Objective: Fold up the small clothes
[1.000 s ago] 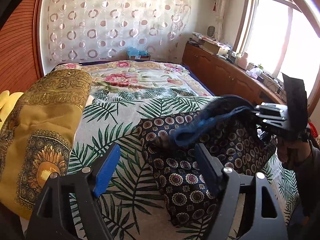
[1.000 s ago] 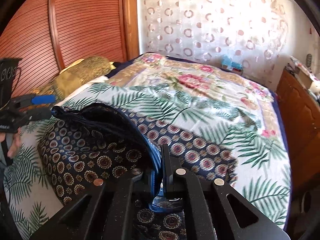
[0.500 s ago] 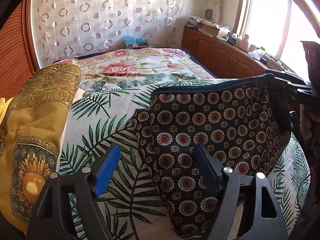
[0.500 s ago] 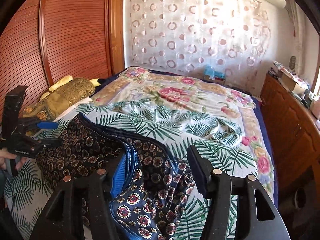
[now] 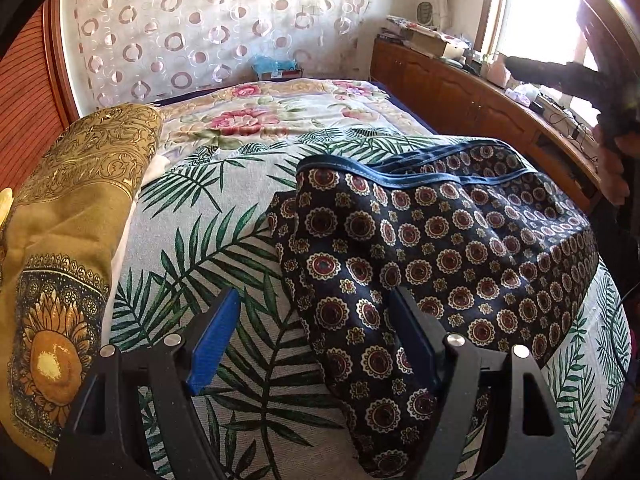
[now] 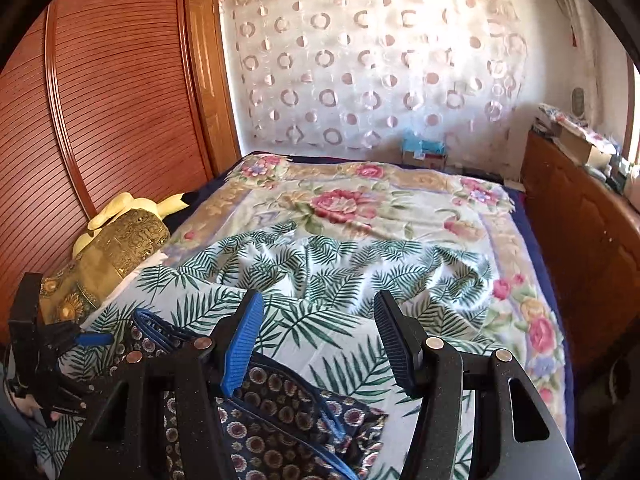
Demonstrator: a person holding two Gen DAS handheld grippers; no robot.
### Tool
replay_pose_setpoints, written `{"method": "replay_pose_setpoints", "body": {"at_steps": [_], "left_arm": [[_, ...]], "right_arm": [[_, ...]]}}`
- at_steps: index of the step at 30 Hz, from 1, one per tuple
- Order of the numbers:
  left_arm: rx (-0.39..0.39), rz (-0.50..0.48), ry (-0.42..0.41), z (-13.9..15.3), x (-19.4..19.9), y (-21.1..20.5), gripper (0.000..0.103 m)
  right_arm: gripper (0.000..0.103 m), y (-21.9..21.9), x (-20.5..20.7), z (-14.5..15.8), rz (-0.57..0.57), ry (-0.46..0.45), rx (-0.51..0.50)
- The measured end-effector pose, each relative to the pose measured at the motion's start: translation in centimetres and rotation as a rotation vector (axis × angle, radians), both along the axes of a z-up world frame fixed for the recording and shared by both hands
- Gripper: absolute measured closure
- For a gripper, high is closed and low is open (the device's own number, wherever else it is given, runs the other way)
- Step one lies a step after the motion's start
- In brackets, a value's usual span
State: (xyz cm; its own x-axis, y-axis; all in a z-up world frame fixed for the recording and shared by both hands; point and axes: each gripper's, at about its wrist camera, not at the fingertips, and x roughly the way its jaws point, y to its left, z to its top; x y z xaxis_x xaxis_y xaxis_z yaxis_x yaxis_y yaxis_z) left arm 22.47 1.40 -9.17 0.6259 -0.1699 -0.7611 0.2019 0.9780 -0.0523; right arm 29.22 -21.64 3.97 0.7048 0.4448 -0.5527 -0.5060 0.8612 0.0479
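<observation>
A dark navy garment [image 5: 432,248] with round medallion print and a blue hem lies folded over on the palm-leaf bed sheet [image 5: 224,216]. It also shows low in the right wrist view [image 6: 280,408]. My left gripper [image 5: 316,336] is open and empty, just short of the garment's near left edge. My right gripper [image 6: 316,340] is open and empty, raised above the garment's far side. In the right wrist view the left gripper [image 6: 60,344] shows at the left edge.
A gold patterned pillow [image 5: 68,240] lies at the bed's left side. A wooden cabinet [image 5: 480,108] with clutter on top runs along the right. A slatted wooden wardrobe [image 6: 100,112] stands on the left. A floral blanket [image 6: 360,208] covers the far half of the bed.
My right gripper opened, let go of the garment's hem and drew up and back. The garment dropped flat, folded over on the sheet. My left gripper stayed open.
</observation>
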Motion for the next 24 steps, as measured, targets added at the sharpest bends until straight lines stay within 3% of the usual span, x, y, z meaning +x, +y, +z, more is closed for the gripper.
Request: {"method": "replay_pose_setpoints", "body": {"at_steps": [6, 11, 19, 22, 24], "left_arm": [[-0.002, 0.003, -0.027, 0.5, 0.0, 0.1, 0.026], [-0.003, -0.015, -0.052, 1.6, 0.7, 0.0, 0.027], [-0.016, -0.053, -0.040, 1.3, 2.1, -0.8, 0.050], [-0.002, -0.054, -0.025, 0.6, 2.5, -1.0, 0.053], [0.006, -0.042, -0.022, 0.3, 2.8, -0.9, 0.053]], "right_arm": [[0.043, -0.5, -3.5, -1.6, 0.026, 0.013, -0.087], [0.044, -3.0, -5.3, -4.2, 0.005, 0.104, -0.104], [0.044, -6.8, -7.0, -5.5, -0.024, 0.202, -0.007], [0.054, -7.0, -7.3, -5.8, -0.015, 0.214, 0.016], [0.068, -7.1, -7.4, -6.1, -0.002, 0.219, 0.012]]}}
